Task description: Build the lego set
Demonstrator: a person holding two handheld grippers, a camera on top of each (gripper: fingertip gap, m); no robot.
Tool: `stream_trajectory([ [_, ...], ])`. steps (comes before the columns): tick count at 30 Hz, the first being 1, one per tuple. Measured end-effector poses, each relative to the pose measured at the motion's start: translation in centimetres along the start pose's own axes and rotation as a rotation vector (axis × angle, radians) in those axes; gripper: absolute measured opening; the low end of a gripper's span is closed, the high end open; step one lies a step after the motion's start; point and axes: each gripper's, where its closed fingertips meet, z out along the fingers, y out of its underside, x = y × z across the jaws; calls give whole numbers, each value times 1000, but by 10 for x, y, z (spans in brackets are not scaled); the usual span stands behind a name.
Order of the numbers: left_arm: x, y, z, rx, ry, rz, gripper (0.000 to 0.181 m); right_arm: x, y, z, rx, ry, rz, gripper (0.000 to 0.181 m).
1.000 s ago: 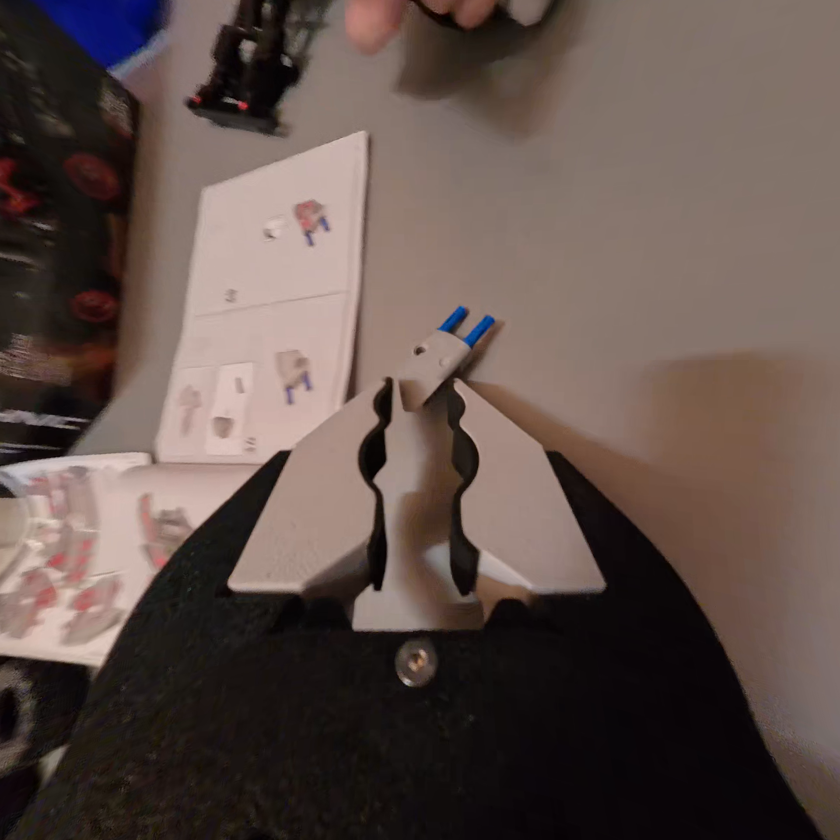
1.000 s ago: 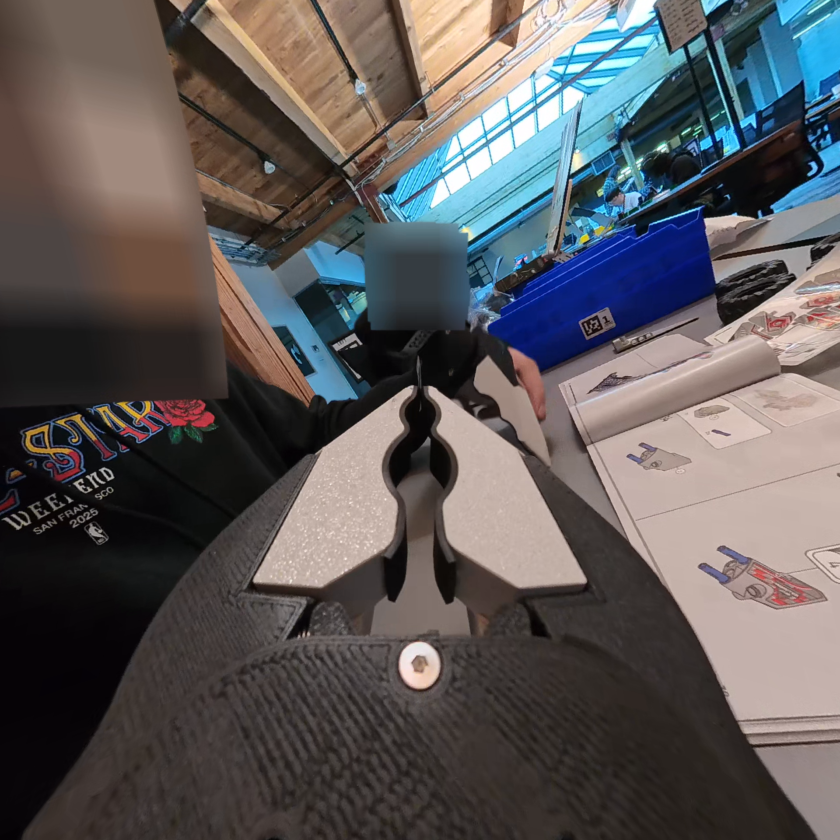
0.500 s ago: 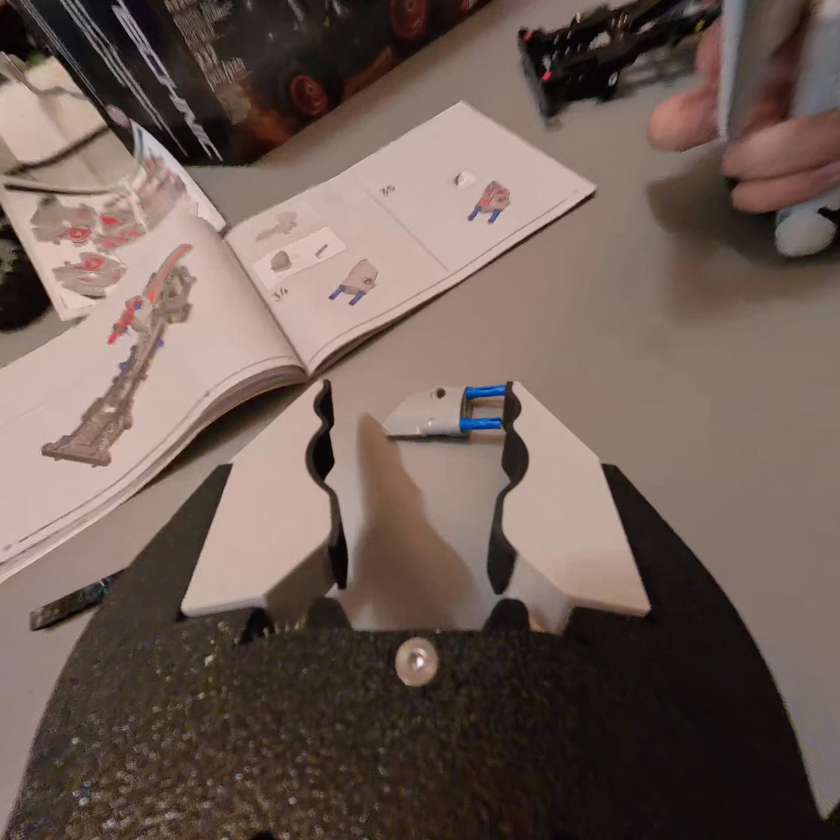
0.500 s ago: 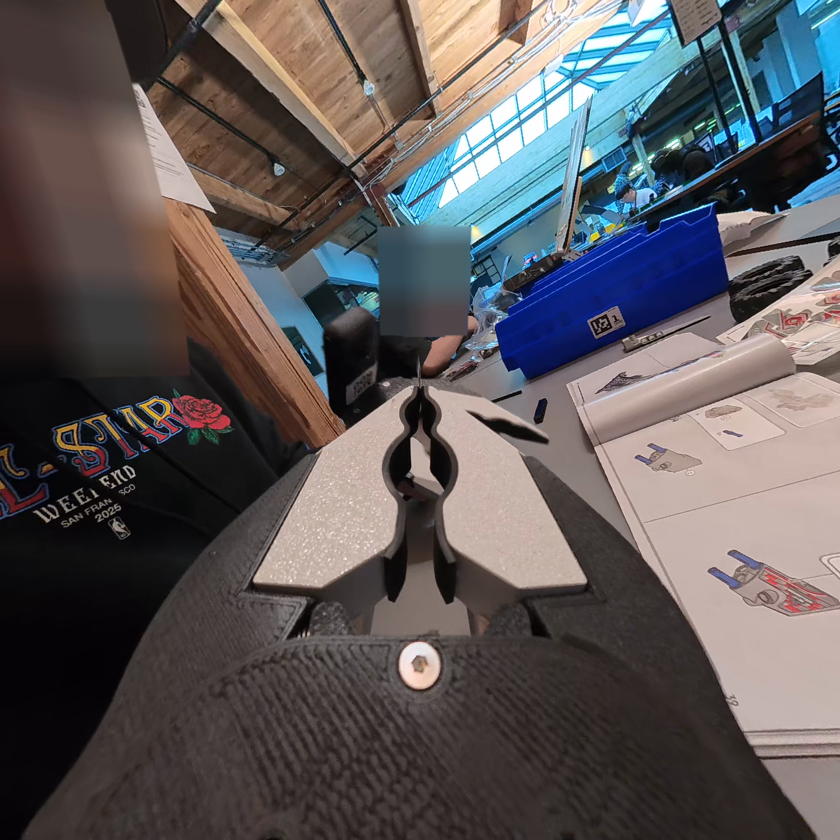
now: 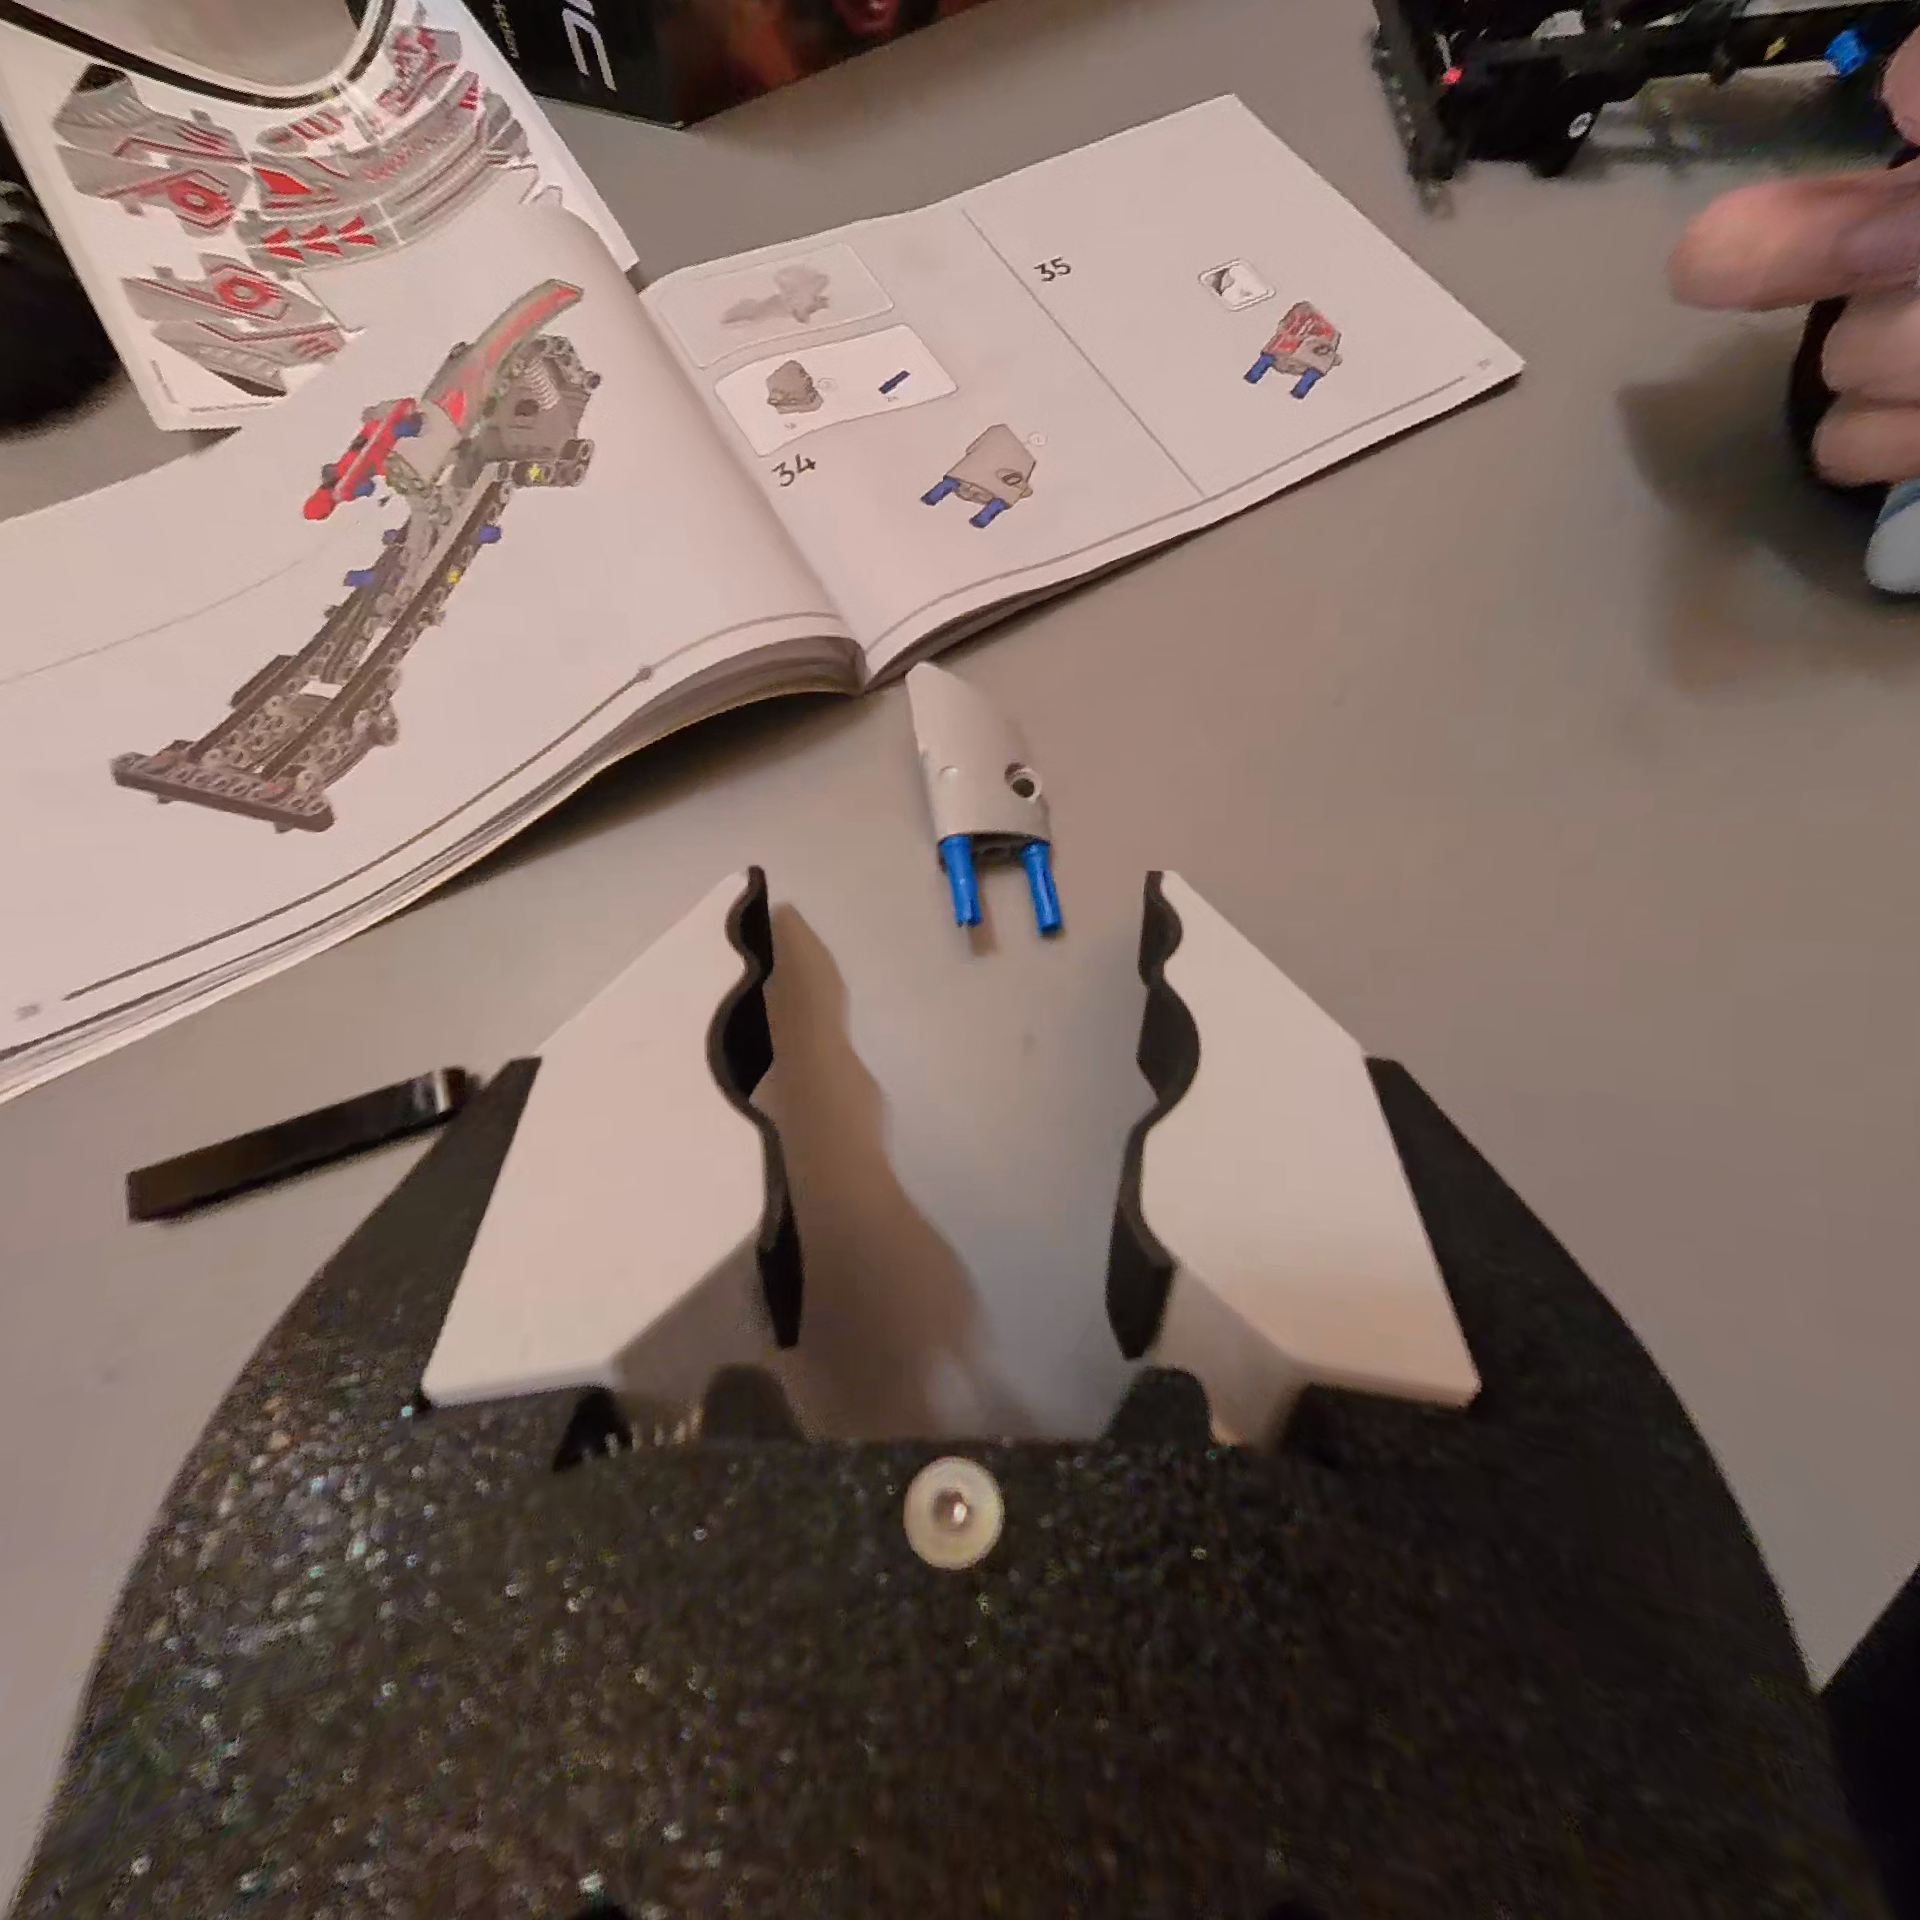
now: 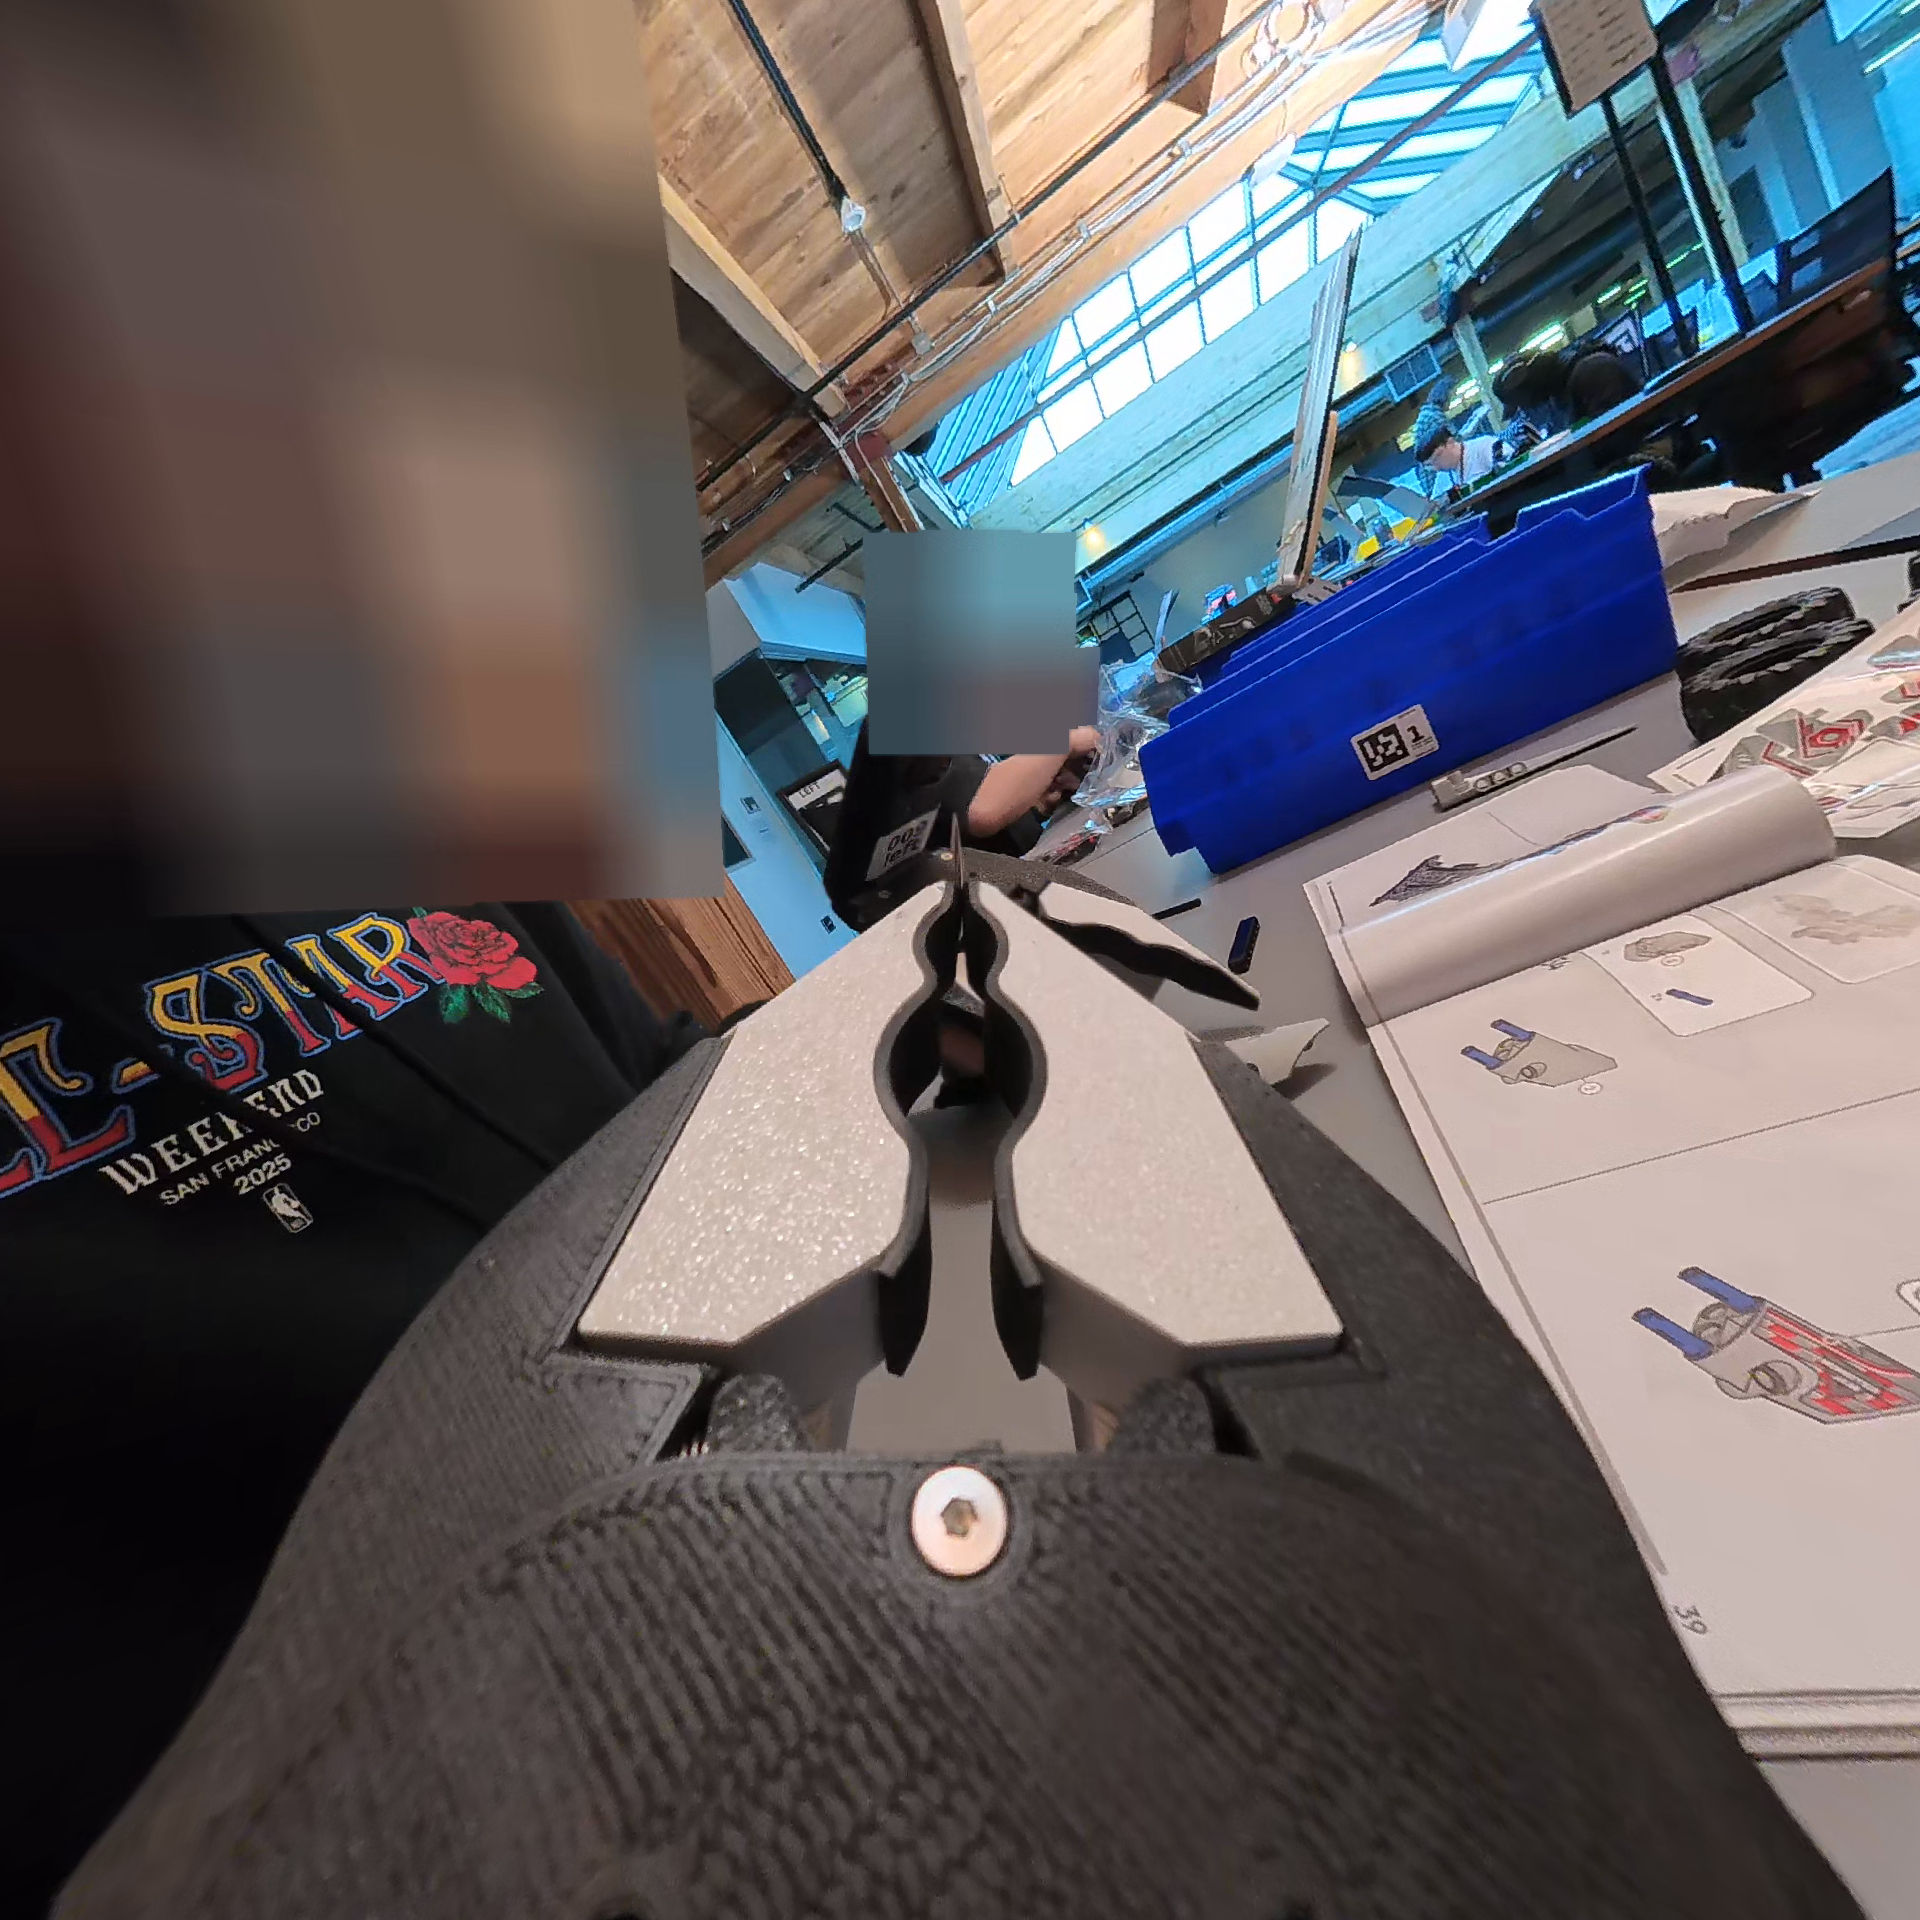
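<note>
Left wrist view: left hand-held gripper (image 5: pixel 956 894) spread wide, empty; small grey tapered plastic lego panel with two blue pins (image 5: pixel 979 781) lies on grey surface (image 5: pixel 1455 831) just ahead, beside open instruction booklet (image 5: pixel 623 499). Light, rigid, slippery; pinch flat sides. Right hand-held gripper (image 6: pixel 961 896) clamps thin dark sliver (image 6: pixel 957 847).

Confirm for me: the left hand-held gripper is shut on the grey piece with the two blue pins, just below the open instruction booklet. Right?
Not quite. In the left wrist view the left hand-held gripper is open, and the grey piece with the two blue pins lies free on the table just beyond its fingertips. The rest stands: the piece sits just below the open instruction booklet.
</note>
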Motion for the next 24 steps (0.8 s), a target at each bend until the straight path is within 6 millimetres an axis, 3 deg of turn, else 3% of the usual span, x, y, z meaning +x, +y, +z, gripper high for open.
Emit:
stream_trajectory([
  [6, -4, -2, 16, -59, -20, 21, 57, 0, 0, 1, 5, -2, 4, 0],
  [10, 10, -4, 18, -51, 75, 136, 22, 2, 1, 3, 1, 10, 13, 0],
  [16, 35, -7, 17, 16, 268, 566, 22, 17, 14, 8, -83, 104, 64, 0],
  [21, 55, 0, 11, 29, 506, 699, 22, 28, 34, 12, -199, 177, 136, 0],
  [24, 56, -2, 13, 35, 556, 730, 25, 34, 40, 13, -216, 206, 195, 0],
])
